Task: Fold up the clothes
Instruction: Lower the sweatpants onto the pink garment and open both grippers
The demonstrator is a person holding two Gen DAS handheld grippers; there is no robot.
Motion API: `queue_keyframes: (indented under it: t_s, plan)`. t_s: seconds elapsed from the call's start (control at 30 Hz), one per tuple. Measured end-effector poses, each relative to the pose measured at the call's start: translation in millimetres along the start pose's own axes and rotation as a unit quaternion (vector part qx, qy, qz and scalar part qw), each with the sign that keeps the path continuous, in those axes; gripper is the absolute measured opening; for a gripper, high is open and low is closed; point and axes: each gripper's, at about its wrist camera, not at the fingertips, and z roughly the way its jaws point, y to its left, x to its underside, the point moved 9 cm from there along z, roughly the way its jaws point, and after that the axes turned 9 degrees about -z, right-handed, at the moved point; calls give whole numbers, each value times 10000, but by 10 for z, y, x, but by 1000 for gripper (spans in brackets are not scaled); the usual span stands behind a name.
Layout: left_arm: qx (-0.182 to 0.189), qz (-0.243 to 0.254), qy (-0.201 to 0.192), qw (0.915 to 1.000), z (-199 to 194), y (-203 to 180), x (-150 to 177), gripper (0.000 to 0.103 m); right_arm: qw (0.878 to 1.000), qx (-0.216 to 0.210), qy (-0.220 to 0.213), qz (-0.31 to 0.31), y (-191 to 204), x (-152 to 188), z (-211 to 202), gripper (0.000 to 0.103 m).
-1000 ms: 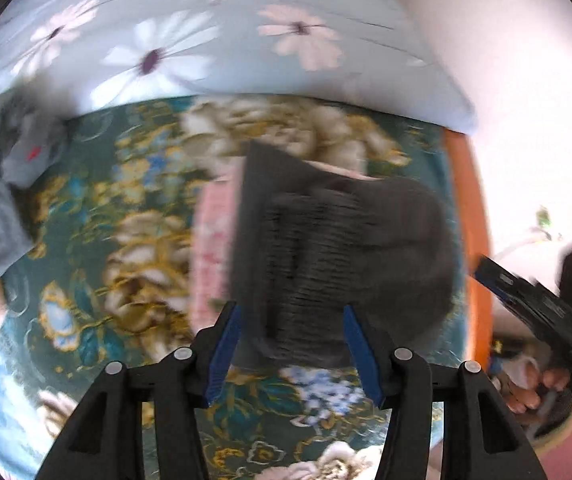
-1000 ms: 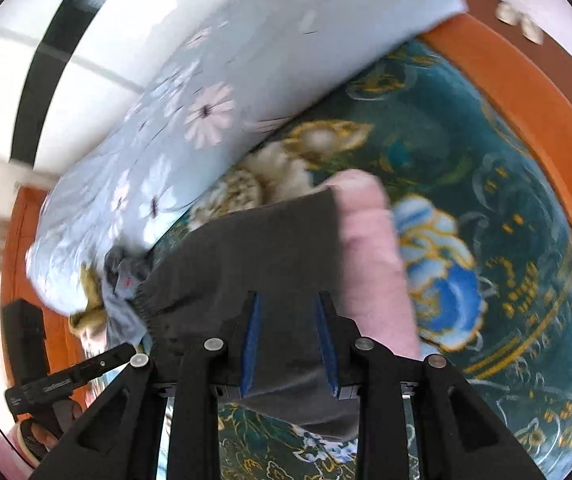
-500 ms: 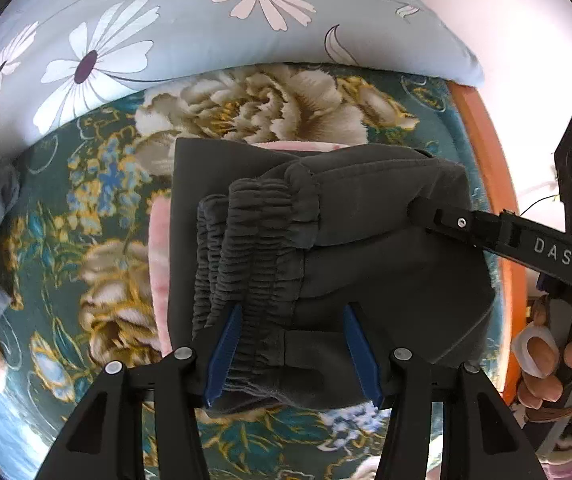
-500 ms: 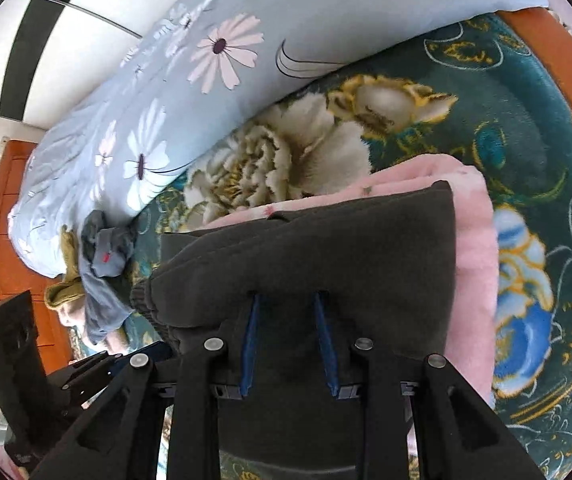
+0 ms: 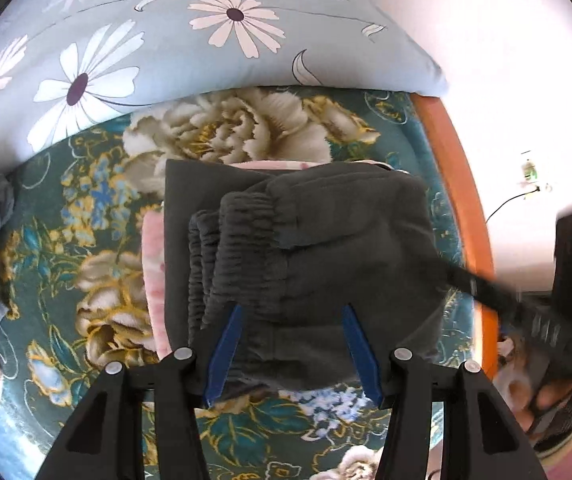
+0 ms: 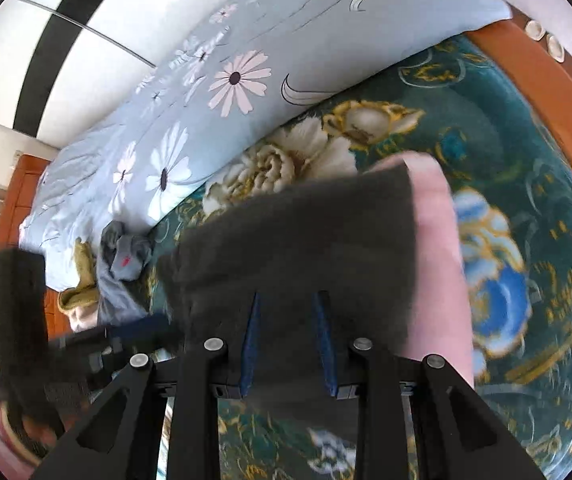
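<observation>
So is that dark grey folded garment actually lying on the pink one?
Touching. In the left wrist view the dark grey pants lie directly on the pink garment, whose edge shows from underneath with no gap; the right wrist view is blurred.

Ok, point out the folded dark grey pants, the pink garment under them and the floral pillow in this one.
dark grey pants (image 5: 325, 248): left wrist view, on the top folded layer.
pink garment (image 6: 437, 248): right wrist view, on the strip showing beside the pants.
floral pillow (image 5: 174, 40): left wrist view, on the light blue cover.
</observation>
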Motion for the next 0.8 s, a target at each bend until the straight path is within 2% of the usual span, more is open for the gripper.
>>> queue_keyframes:
  t_s: [0.13, 0.2, 0.33, 0.47, 0.57, 0.7, 0.8]
  plan:
    - [-235, -211, 215, 9993, 220, 134, 43, 57, 9999, 71, 125, 94, -24, 311, 17, 28]
    - [-352, -186, 170, 9991, 244, 125, 55, 57, 9997, 55, 218, 135, -38, 352, 88, 28]
    - [-399, 26, 124, 9991, 148, 10, 132, 57, 9985, 360, 383, 151, -87, 352, 190, 28]
    - [-419, 204, -14, 9989, -6, -23, 239, 57, 9995, 276, 121, 20, 113, 303, -65, 29]
    - [-420, 110, -10, 9991, -75, 24, 381, 57, 9993, 241, 36, -281, 336, 374, -200, 30]
    - [-527, 61, 94, 9985, -113, 143, 612, 57, 9981, 193, 458, -359, 517, 702, -71, 30]
    - [-673, 200, 164, 9974, -165, 221, 765, 57, 9970, 166, 722, -243, 581, 945, 46, 30]
